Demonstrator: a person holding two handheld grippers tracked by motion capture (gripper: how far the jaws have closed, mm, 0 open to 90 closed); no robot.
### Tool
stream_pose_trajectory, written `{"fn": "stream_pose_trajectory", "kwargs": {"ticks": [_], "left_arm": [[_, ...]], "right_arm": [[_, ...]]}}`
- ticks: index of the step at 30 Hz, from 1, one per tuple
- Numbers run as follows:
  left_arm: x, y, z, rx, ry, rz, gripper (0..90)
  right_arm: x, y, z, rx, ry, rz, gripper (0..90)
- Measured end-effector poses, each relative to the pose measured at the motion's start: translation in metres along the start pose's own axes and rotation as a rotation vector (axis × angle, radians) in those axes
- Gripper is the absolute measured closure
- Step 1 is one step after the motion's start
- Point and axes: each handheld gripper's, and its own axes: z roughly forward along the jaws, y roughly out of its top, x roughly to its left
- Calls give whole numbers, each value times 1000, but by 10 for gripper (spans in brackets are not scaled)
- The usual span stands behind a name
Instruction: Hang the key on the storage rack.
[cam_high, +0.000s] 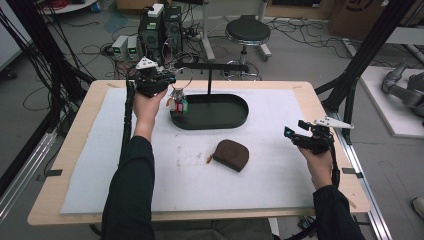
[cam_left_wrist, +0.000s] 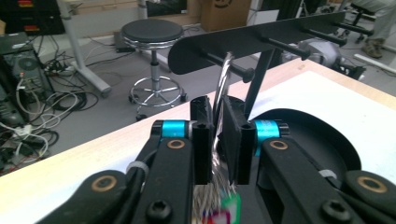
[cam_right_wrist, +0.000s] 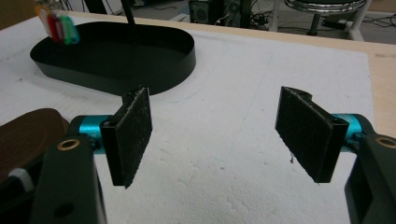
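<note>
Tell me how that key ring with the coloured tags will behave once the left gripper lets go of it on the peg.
The key ring, a thin wire loop over a peg, will likely swing freely. The coloured tags dangle loosely below the left gripper, so they probably flop and clatter. It looks light; the jaws pinch only thin wire, so it may slip.

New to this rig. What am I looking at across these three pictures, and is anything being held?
No robot arm here: a person holds a two-jaw gripper in each hand at a table. The high view looks down from above the person. The other two pictures come from cameras riding on each gripper, looking along its jaws.

On the white foam mat lie a brown pouch and a black oval tray with a peg rack standing over it.

The left gripper has its jaws nearly together around a wire ring hooked on a peg, with coloured key tags hanging below; whether the pads still press on it is hard to tell. The right gripper is open and holds nothing.
</note>
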Motion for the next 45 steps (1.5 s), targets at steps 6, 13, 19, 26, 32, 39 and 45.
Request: {"fn": "stream_pose_trajectory", "kwargs": {"ticks": [6, 13, 19, 26, 32, 39, 45], "left_arm": [[-1, 1, -9, -9, -10, -4, 709], [-18, -7, -28, 12, -24, 62, 385], [-38, -30, -61, 10, -109, 135, 331], [-53, -63, -96, -6, -152, 153, 293], [-51, -86, -116, -8, -156, 147, 266], [-55, -107, -133, -1, -154, 134, 258], [-53, -124, -144, -7, -134, 121, 245]], "right_arm": [[0, 0, 0, 0, 1, -4, 277], [1, 0, 1, 7, 5, -4, 277], [3, 0, 2, 14, 12, -20, 277], [6, 0, 3, 23, 14, -38, 277], [8, -1, 3, 33, 12, -43, 276], [9, -3, 2, 45, 11, -45, 276], [10, -9, -2, 60, 5, -58, 276]]}}
